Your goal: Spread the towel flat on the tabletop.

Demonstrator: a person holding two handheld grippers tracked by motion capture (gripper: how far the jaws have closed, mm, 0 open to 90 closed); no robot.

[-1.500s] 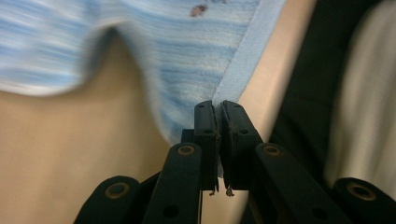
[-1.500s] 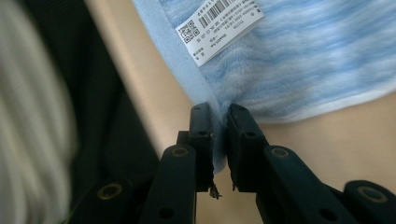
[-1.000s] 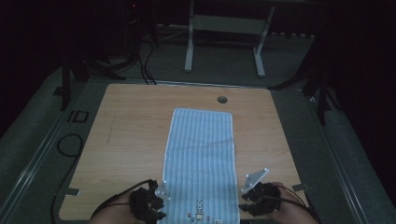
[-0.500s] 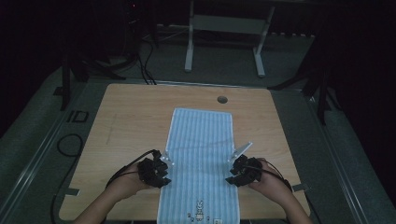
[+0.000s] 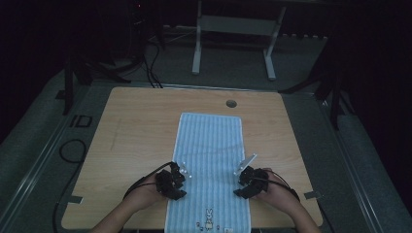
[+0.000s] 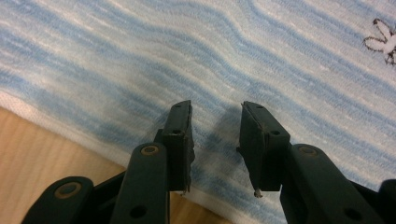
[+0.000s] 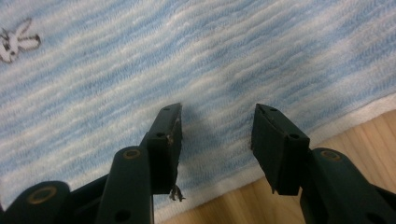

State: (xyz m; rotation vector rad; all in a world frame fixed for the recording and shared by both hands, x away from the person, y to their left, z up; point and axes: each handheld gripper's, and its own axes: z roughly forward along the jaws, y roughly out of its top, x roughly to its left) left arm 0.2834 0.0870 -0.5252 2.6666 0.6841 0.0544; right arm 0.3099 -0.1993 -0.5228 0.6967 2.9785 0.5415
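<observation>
The left gripper (image 5: 180,175) sits at the left long edge of a blue-and-white striped towel (image 5: 210,145), held in the person's left hand (image 5: 145,191), and its two black jaws stand apart with nothing between them; in the left gripper view (image 6: 215,126) they hang just above the towel's (image 6: 233,56) pile, close inside its white hem, with bare wood of the table (image 6: 42,144) showing beyond that hem. The right gripper (image 5: 241,182) mirrors it at the towel's right long edge, in the person's right hand (image 5: 274,191), jaws likewise spread and empty; the right gripper view (image 7: 217,123) has them over the stripes (image 7: 210,56) just inside the hem, the tabletop (image 7: 355,135) showing past it. Whether either pair of jaw tips actually touches the cloth I cannot tell. The towel lies flat and lengthwise down the middle of the wooden table (image 5: 131,126), its far short end near a round cable hole (image 5: 231,103) and its near end at the table's front edge, between the person's forearms. A small rabbit motif (image 5: 209,214) is printed near that near end; part of it shows at the corner of each gripper view. A black cable trails back from each gripper. The room around the table is dim, with a metal stand (image 5: 233,29) on the floor beyond.
</observation>
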